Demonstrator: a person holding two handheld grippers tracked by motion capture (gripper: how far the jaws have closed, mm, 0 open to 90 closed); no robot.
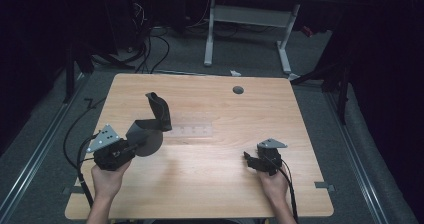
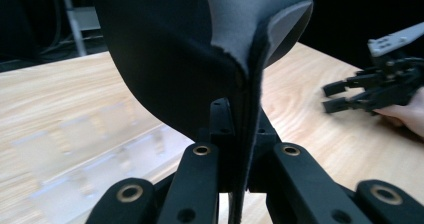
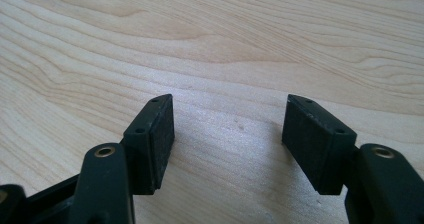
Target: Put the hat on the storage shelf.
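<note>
A floppy dark grey pad (image 1: 152, 124), black on one face, is lifted off the wooden table (image 1: 225, 109) and bent over on itself. My left gripper (image 1: 132, 145) at the left is shut on its lower edge. In the left gripper view the pad (image 2: 170, 59) rises from between the closed jaws of this gripper (image 2: 240, 119). My right gripper (image 1: 250, 159) rests low at the right of the table, held by a hand. Its jaws stand open with nothing between them, over bare wood (image 3: 227, 129). The left gripper view also catches it farther off (image 2: 335, 96).
A clear plastic strip (image 1: 190, 131) lies flat on the table just right of the pad, blurred in the left gripper view (image 2: 90, 139). A round cable hole (image 1: 238, 89) sits near the far edge. Beyond the table stand white desk legs (image 1: 209, 34) and cables on the floor.
</note>
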